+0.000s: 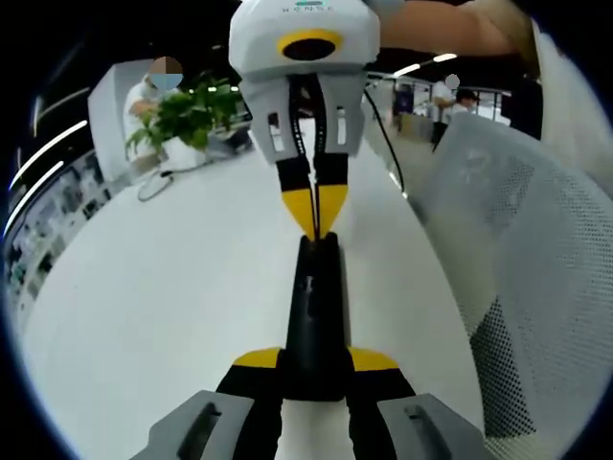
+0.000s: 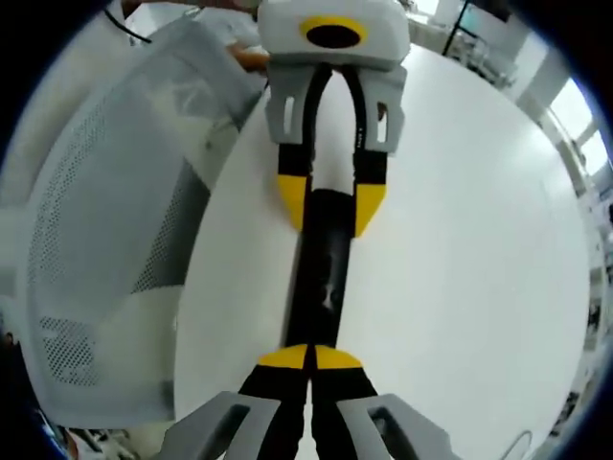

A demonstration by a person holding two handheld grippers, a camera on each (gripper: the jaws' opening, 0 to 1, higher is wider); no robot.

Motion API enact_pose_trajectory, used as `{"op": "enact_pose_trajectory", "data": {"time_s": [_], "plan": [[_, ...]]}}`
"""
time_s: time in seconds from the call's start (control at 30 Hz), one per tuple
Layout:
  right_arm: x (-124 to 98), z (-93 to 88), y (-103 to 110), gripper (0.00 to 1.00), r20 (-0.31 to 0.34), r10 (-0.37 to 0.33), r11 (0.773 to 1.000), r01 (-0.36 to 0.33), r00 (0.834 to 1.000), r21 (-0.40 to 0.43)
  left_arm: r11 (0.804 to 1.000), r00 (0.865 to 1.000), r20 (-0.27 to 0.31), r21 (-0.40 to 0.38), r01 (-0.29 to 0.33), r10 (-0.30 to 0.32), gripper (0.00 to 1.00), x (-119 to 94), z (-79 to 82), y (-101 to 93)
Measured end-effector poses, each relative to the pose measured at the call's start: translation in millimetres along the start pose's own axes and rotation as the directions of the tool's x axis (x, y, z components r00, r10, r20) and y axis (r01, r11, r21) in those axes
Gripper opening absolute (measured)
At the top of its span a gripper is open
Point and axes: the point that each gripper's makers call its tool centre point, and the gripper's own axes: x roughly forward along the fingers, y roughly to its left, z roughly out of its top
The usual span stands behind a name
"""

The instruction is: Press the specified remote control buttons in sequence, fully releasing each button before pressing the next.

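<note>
The left gripper (image 1: 316,369) grasps the near end of a slim black remote (image 1: 314,297) over the white table (image 1: 144,307); its long axis runs away toward the right gripper (image 1: 316,216), whose clenched tips touch its far end

The slim black remote control (image 1: 314,316) lies flat on the round white worktop (image 1: 163,307), lengthwise between the two grippers. The left gripper (image 1: 314,369) holds its near end, one jaw on each long side. The right gripper (image 1: 316,213) stands at the far end, jaws together, tips touching the remote. A white perforated mesh chair (image 1: 517,287) stands just beside the worktop edge. A green potted plant (image 1: 187,115) stands at the far edge.

In the right gripper view, the remote control (image 2: 321,278) runs from the right gripper (image 2: 311,356) to the left gripper (image 2: 330,206).
</note>
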Motion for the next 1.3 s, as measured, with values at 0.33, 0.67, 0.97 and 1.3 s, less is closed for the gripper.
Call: {"op": "enact_pose_trajectory", "data": {"time_s": [0.33,0.67,0.97,1.3], "plan": [[8,4.0,-3,0.00,-0.011,0.015,1.000,-0.015,1.000,-0.017,1.000,1.000,0.005,-0.003,-0.001,0.001,0.23,0,-0.4,0.0],[14,7.3,-6,0.00,-0.015,0.021,0.999,-0.022,1.000,-0.028,1.000,1.000,0.010,-0.004,-0.002,0.002,0.24,0,-0.4,0.6],[16,6.2,-6,0.00,-0.029,0.027,0.999,-0.027,0.999,-0.024,1.000,1.000,0.014,-0.007,-0.004,0.005,0.24,1,-0.1,0.9],[16,7.5,-6,0.00,-0.032,0.032,0.999,-0.031,0.999,0.020,1.000,1.000,0.015,-0.009,-0.006,0.006,0.24,-1,0.5,-0.2]]}}
